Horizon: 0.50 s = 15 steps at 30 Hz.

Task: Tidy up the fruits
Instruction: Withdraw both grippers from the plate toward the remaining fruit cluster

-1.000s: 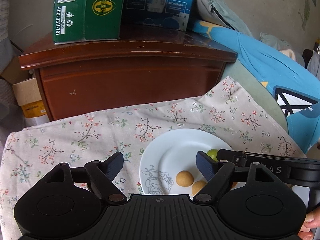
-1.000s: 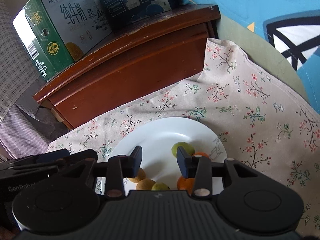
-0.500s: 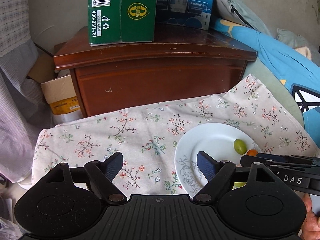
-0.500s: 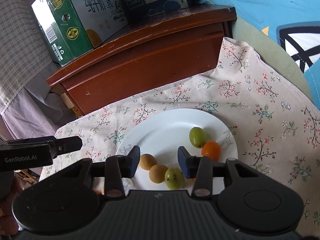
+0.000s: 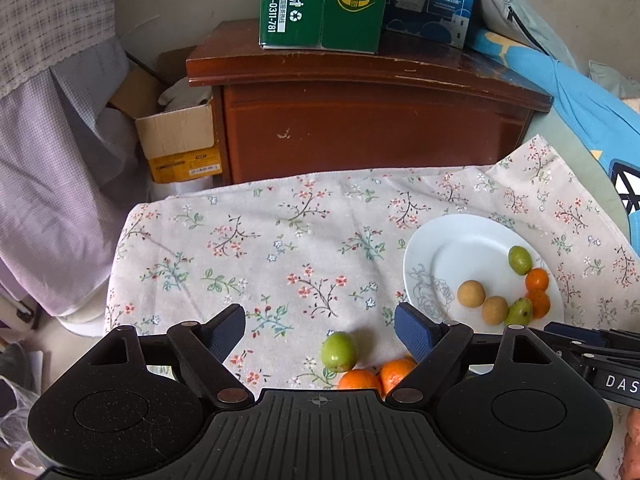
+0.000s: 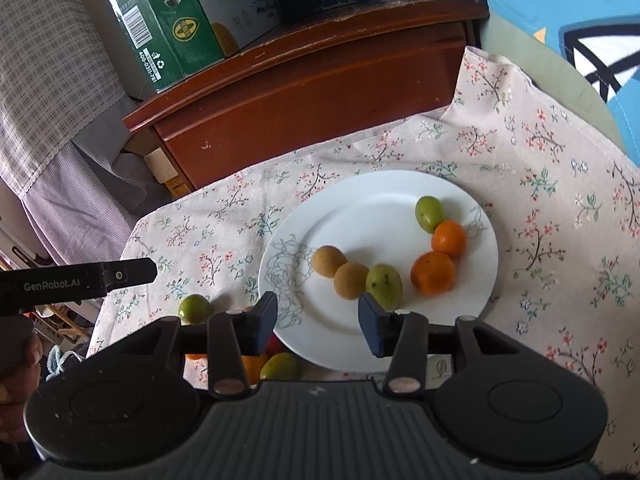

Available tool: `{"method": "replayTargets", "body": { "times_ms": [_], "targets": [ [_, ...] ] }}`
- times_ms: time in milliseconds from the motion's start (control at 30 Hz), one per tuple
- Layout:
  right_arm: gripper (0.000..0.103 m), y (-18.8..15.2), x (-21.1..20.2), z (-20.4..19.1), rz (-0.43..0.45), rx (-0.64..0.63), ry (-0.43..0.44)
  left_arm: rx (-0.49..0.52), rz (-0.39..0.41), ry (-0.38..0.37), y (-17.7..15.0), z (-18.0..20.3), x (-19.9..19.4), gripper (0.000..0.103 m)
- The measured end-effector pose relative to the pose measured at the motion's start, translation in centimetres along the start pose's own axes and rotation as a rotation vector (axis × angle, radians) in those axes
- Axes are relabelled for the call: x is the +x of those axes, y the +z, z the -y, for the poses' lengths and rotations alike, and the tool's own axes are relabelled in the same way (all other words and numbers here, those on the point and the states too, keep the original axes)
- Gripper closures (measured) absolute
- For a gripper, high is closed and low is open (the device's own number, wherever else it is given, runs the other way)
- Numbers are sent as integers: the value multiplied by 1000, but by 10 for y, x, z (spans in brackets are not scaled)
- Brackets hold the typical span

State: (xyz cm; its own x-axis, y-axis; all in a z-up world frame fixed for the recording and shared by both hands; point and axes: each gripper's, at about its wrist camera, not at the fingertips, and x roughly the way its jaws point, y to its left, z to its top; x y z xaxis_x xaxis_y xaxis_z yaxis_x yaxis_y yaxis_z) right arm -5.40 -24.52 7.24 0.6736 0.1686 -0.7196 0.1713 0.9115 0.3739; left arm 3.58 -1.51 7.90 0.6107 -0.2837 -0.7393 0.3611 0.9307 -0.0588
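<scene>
Partly hidden oranges (image 5: 374, 376) lie beneath wide, empty left tongs (image 5: 320, 326); right tongs (image 6: 318, 318) gape too.

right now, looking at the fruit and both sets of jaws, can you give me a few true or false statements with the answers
1. The white plate holds six fruits. True.
2. A green fruit lies on the floral cloth, off the plate. True.
3. The left gripper is clamped on an orange. False: its jaws are open and empty.
4. The plate holds only oranges. False: two orange, two brown and two green fruits.
5. The right gripper is open. True.
</scene>
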Motion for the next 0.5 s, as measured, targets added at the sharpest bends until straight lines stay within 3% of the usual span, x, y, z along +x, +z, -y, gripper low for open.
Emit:
{"method": "replayTargets", "body": {
  "times_ms": [267, 500],
  "targets": [
    [57, -28, -7, -9, -34, 31, 18, 21, -50, 14, -20, 0, 0, 19],
    [57, -51, 2, -29, -92, -33, 59, -47, -108, -27, -34, -15, 5, 15]
  ]
}}
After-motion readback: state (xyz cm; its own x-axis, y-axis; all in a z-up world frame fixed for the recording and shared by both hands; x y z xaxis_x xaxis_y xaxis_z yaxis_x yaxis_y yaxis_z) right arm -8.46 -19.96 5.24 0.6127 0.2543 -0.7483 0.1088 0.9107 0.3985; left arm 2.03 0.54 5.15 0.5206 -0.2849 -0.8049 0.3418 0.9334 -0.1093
